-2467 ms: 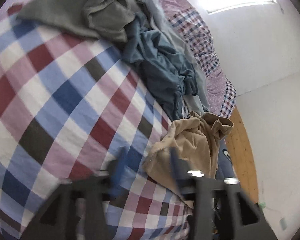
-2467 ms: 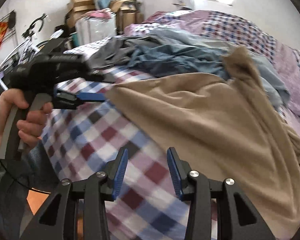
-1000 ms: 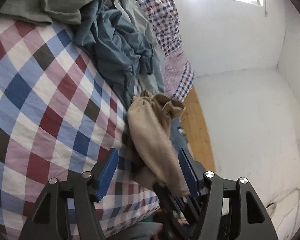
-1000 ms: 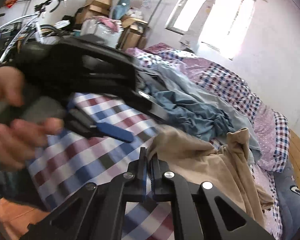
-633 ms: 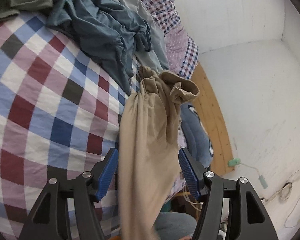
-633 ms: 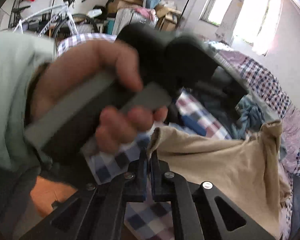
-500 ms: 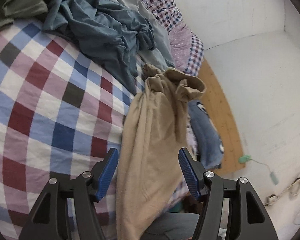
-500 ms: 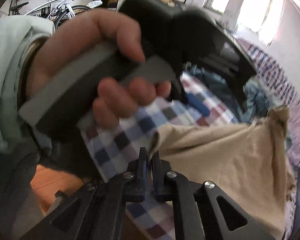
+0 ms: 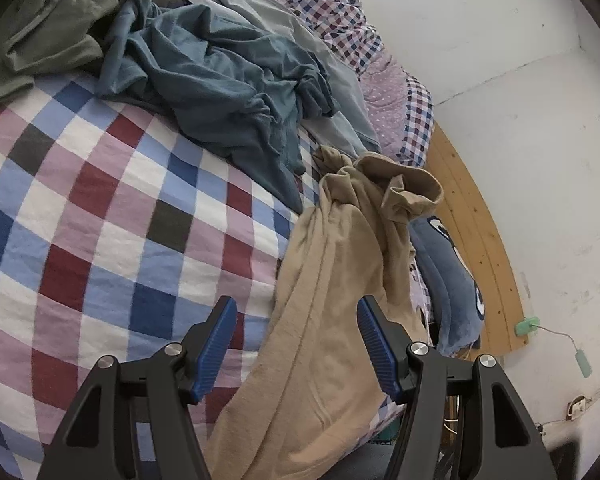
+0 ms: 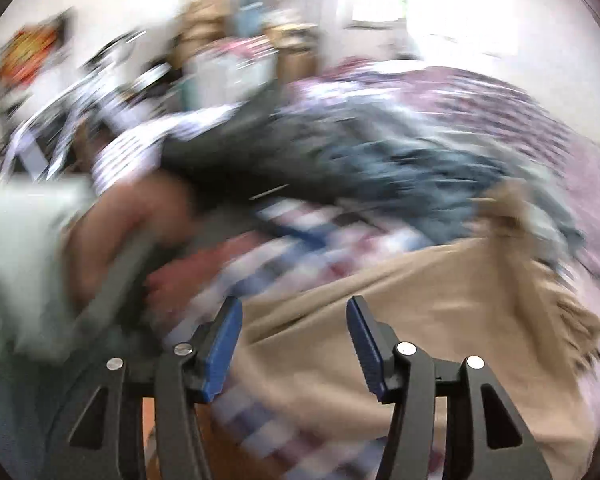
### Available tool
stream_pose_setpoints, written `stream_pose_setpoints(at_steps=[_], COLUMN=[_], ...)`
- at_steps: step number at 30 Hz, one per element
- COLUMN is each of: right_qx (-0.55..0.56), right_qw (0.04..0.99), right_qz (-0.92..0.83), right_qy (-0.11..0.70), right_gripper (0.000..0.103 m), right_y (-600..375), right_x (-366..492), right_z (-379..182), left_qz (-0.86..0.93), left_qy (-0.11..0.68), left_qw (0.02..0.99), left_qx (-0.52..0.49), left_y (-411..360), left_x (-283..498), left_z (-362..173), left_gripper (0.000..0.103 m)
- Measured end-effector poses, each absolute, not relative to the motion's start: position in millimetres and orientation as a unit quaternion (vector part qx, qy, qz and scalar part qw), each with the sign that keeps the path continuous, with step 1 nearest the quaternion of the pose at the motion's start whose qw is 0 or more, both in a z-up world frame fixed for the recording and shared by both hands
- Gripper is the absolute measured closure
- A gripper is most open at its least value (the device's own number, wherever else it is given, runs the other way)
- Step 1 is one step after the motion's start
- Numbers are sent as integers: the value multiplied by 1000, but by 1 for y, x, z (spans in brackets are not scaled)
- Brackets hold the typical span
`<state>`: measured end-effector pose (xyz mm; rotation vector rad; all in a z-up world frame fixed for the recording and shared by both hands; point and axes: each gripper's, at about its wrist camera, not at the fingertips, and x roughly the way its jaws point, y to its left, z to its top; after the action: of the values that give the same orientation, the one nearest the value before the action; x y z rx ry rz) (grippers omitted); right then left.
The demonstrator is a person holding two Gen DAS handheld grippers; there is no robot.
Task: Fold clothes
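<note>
A tan garment (image 9: 332, 292) lies bunched along the edge of the checked bed cover (image 9: 100, 216) and hangs over the side. My left gripper (image 9: 296, 344) is open, its blue fingers on either side of the tan cloth, not closed on it. In the right wrist view, which is badly blurred, my right gripper (image 10: 294, 340) is open over the same tan garment (image 10: 440, 300). The hand holding the left gripper shows as a blur at the left.
A crumpled blue-grey garment (image 9: 220, 92) and a green-grey one (image 9: 48, 36) lie further up the bed. A blue slipper (image 9: 448, 280) lies on the wooden floor (image 9: 480, 240) beside the bed. Boxes and a bicycle stand blurred at the back (image 10: 204, 56).
My right gripper was shut on a corner of the tan garment and has opened, letting it go. It is moving fast now. The tan garment has dropped lower along the bed edge.
</note>
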<state>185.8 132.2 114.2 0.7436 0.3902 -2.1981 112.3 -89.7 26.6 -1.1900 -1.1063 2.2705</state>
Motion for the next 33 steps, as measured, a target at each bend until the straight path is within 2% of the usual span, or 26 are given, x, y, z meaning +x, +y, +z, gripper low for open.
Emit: stream_pose_setpoints(at_steps=[6,9,12,13,15,16,17,26,29,33], right_qx=[277,291,318,324,335,337,338,262,224,210], right_qw=[271,253,242,241,239,234,229,106,30,-91], right_qz=[-919,-920,-914,-912,-908,-908,-909,-959,-973,-966], right_qy=[66,62,73,78,84,86,87,10,-45,-122], right_gripper=[45,45,53,56,74,93,98,100,100,100], right_y=[161,155,143,139,137,140,144,262,319,394], right_x=[93,52,21,14,5,2,0,-10,3,14], right_z=[154,151,141,137,131,129,128,196,213,206], left_qz=[806,807,807,808,809,809,810,817,820,824], left_qy=[-397,-398,-398,-397,-393,-390,-388,-382,-379,-374], left_qw=[163,162,163,165,167,169,171,179,179,178], left_qx=[-409,-406,-404,-404,-405,-405,-405,-393,-389,-386], left_y=[-97,-97,-94,-93,-90,-88,-87,-78,-74,-68], left_x=[110,107,103,101,97,95,94,86,85,85], left_z=[29,30,29,30,30,31,31,37,39,39], left_gripper=[37,37,37,37,37,37,37,39,39,40])
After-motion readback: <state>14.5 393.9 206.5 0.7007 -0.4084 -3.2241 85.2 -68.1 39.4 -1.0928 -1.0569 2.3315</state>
